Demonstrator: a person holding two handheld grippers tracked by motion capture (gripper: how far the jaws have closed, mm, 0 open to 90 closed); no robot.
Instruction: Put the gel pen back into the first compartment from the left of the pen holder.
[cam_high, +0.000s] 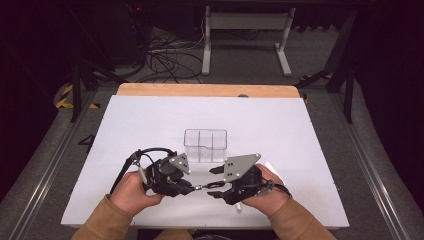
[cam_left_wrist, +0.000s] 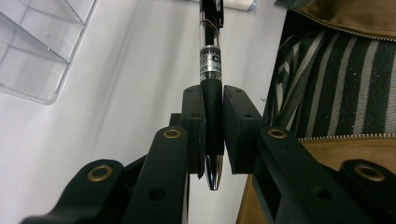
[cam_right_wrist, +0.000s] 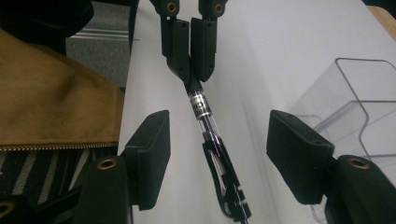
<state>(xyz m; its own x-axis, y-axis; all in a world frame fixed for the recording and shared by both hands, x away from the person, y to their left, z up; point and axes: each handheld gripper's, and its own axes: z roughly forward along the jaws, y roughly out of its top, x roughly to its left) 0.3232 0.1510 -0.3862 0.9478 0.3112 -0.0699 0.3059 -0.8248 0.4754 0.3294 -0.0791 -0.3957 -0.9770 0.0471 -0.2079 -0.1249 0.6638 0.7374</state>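
Observation:
A clear-barrelled pen with a black grip and a silver tip is clamped by its grip end in my left gripper, which is shut on it. In the high view the left gripper holds the pen level above the table's near edge, pointing at my right gripper. In the right gripper view the pen runs between the two pads of my right gripper. That gripper is open, with a gap on each side of the barrel. The left gripper shows beyond it.
A clear plastic organizer with several compartments stands on the white table, just beyond both grippers. A brown jacket over a striped shirt is close behind the hands. A small white piece lies under the right hand.

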